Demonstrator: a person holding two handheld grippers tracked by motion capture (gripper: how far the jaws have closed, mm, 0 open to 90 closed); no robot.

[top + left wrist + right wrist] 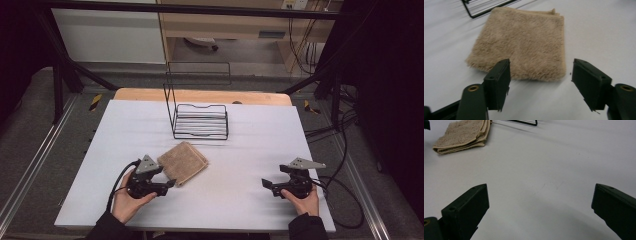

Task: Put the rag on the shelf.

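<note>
A folded tan towel (183, 162) lies flat on the white table (240, 150), a little left of the middle of the high view and below a black wire rack (200, 120) that stands near the table's far edge. The left gripper (170, 184) sits at the lower left of that view, held in a hand (131, 200) that comes in from the bottom edge, and its tip points right and up at the towel's near corner, just beside it. In the left gripper view the towel (524, 45) spreads across the upper middle of the frame; the two black jaws stand apart at the bottom, one in front of the towel's near edge, the other off on bare table at the right, and neither presses on the cloth. A corner of the rack (486, 7) shows at the upper left there. The right gripper (266, 184) rests at the lower right of the high view, well apart from the towel, held in the other hand (302, 200). In the right gripper view its jaws stand wide apart over bare table, with the towel (464, 135) far off at the upper left.
</note>
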